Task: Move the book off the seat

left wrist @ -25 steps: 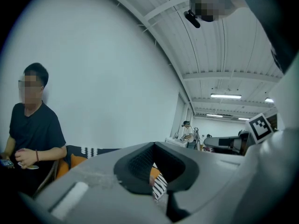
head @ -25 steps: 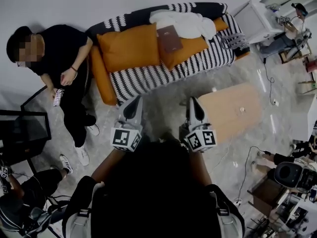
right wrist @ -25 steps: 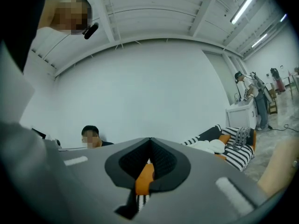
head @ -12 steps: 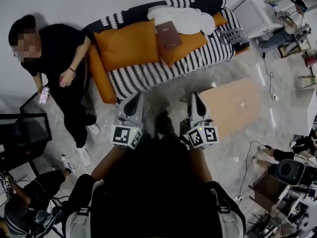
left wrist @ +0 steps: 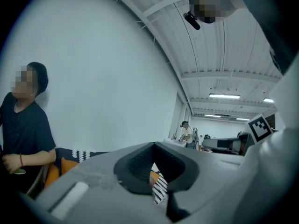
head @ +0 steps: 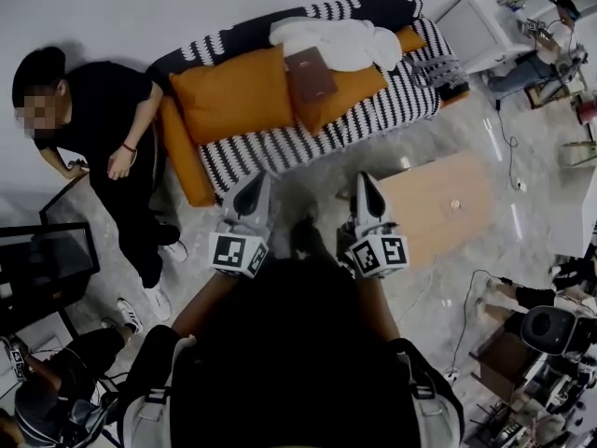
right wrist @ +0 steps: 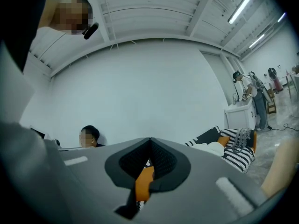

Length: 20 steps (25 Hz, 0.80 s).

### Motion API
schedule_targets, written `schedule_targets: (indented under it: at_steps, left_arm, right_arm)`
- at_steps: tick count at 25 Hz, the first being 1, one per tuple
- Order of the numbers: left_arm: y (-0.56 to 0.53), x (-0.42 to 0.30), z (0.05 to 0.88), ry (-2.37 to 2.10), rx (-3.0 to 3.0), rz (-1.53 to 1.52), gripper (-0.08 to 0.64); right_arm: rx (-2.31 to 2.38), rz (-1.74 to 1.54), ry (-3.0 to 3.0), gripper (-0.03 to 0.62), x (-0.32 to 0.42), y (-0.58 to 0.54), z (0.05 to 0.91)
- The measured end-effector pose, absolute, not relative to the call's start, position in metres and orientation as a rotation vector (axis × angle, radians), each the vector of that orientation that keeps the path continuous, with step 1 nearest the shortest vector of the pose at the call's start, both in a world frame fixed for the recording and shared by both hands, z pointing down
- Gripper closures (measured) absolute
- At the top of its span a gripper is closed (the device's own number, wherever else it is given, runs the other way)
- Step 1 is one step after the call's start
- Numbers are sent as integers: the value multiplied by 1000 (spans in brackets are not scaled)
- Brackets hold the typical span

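A brown book (head: 311, 73) lies flat on an orange cushion (head: 350, 90) of the black-and-white striped sofa (head: 308, 138), beside a white blanket (head: 340, 40). My left gripper (head: 260, 177) and right gripper (head: 364, 177) hover side by side over the floor in front of the sofa, pointing at it, well short of the book. Both have their jaws together with nothing between them. The left gripper view shows the left gripper (left wrist: 154, 144) shut with a strip of sofa (left wrist: 160, 190) behind it. The right gripper view shows the right gripper (right wrist: 150, 139) shut, with the sofa's end (right wrist: 233, 148) to its right.
A low wooden coffee table (head: 434, 203) stands just right of my right gripper. A person in black (head: 103, 129) stands at the sofa's left end. A big orange cushion (head: 233, 96) lies left of the book. A white cabinet (head: 480, 31) and cables sit at the right.
Both grippers have moved a little toward the sofa, side by side, still shut. The person on the left has lowered the hand that held a phone.
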<state>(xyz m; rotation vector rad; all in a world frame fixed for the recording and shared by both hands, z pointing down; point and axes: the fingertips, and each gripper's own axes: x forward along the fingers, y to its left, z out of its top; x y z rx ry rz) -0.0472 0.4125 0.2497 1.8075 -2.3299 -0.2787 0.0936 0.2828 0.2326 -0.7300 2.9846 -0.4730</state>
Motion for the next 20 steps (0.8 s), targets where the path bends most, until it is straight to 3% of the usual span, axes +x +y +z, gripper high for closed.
schedule_targets:
  at_steps: [20]
  left_arm:
    - [282, -51, 243, -2363, 1757, -249, 554]
  right_arm:
    - [-627, -526, 3006, 584, 80, 160, 235]
